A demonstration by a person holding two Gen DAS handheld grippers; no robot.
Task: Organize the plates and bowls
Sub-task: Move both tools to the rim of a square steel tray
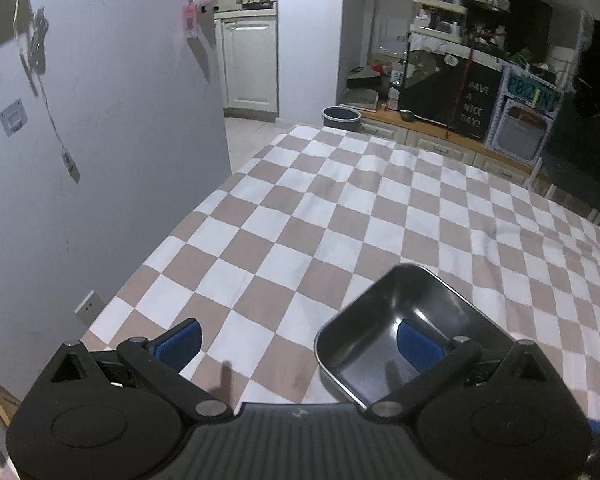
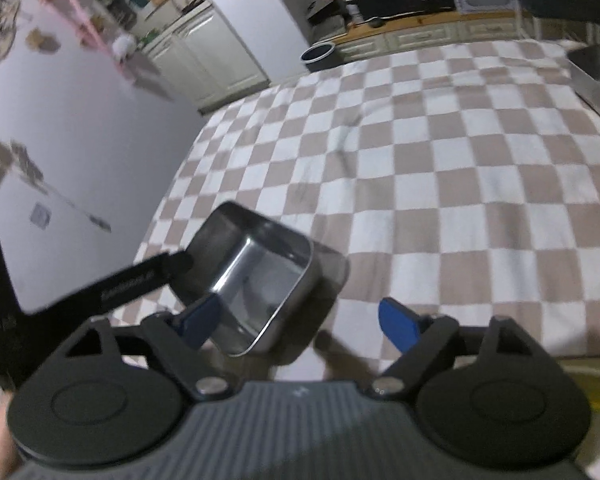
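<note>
A square steel bowl (image 1: pixel 384 316) rests on the checked tablecloth (image 1: pixel 340 208) close in front of me. My left gripper (image 1: pixel 300 344) stands wide open; its right blue pad (image 1: pixel 418 346) sits inside the bowl and its left pad (image 1: pixel 180 344) is over bare cloth. In the right wrist view the same bowl (image 2: pixel 260 264) lies at lower left, and a black finger of the left gripper (image 2: pixel 140 276) reaches its far-left rim. My right gripper (image 2: pixel 300 322) is open too. Its left pad (image 2: pixel 202 320) overlaps the bowl's near edge, its right pad (image 2: pixel 398 326) hangs over cloth.
A grey wall (image 1: pixel 100 160) borders the table on the left. A steel tray (image 2: pixel 596 76) lies at the table's far right edge. Something yellowish (image 2: pixel 580 392) shows under my right gripper. Beyond the table are a dark bin (image 1: pixel 340 118) and a cluttered sideboard (image 1: pixel 460 92).
</note>
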